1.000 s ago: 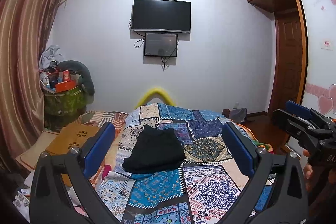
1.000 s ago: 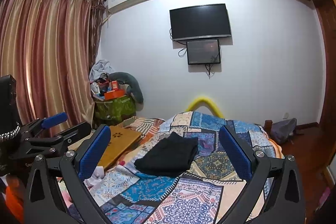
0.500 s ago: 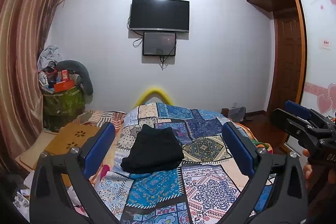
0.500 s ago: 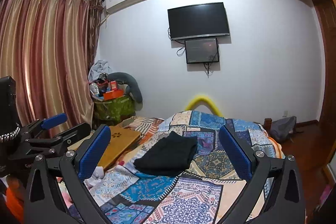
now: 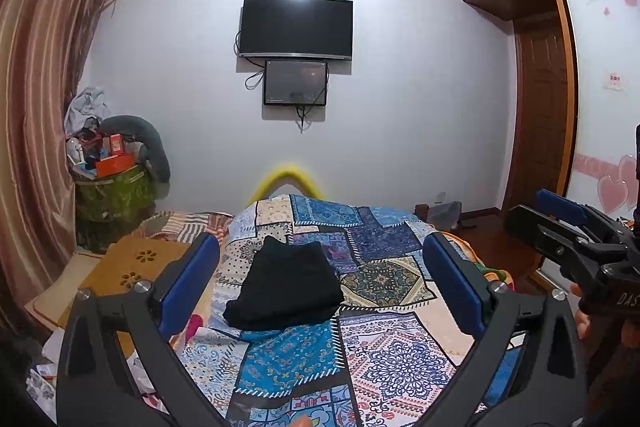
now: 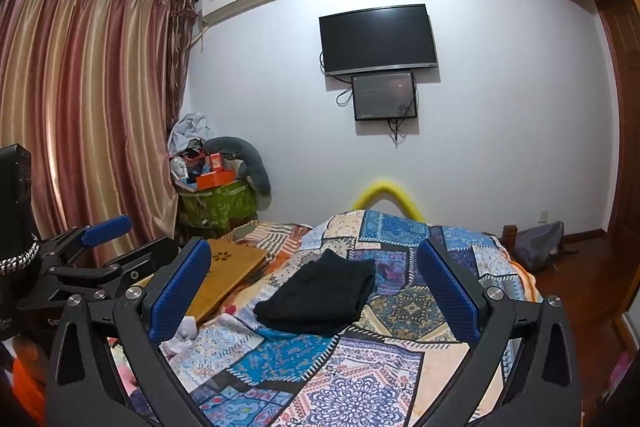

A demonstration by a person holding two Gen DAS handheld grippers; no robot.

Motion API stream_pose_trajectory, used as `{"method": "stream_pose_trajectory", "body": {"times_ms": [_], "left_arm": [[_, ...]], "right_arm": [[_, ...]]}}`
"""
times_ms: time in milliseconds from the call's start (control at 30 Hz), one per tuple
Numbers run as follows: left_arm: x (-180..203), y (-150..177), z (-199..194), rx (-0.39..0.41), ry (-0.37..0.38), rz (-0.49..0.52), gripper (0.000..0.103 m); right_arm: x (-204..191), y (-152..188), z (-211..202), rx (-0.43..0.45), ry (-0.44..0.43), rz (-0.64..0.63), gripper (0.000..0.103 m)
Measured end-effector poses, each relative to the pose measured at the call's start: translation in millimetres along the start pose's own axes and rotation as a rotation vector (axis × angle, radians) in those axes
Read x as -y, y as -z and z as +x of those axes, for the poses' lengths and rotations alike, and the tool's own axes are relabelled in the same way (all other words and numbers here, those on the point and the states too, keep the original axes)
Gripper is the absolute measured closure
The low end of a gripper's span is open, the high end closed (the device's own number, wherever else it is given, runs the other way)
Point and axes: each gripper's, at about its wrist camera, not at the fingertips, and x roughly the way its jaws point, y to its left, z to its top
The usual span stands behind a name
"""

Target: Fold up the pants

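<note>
Black pants lie folded into a compact rectangle on the patchwork bedspread; they also show in the right wrist view. My left gripper is open and empty, held well back from and above the pants. My right gripper is open and empty, also held back from the pants. The right gripper shows at the right edge of the left wrist view, and the left gripper at the left edge of the right wrist view.
A wooden lap desk lies on the bed left of the pants. A green bin piled with clutter stands by the curtain. A TV hangs on the far wall. A wardrobe and door are at the right.
Both cameras have tilted up slightly, so the bed and pants sit a little lower in view. The pants have not moved. Both grippers stay open.
</note>
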Motion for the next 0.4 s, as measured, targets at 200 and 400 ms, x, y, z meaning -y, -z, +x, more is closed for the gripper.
{"method": "stream_pose_trajectory", "body": {"times_ms": [200, 400], "left_arm": [[1.4, 1.8, -0.4, -0.008, -0.002, 0.018, 0.000], [-0.3, 2.2, -0.7, -0.006, 0.009, 0.006, 0.000]], "right_arm": [[0.3, 0.6, -0.3, -0.003, -0.003, 0.002, 0.001], [-0.7, 2.0, 0.1, -0.005, -0.006, 0.008, 0.001]]}}
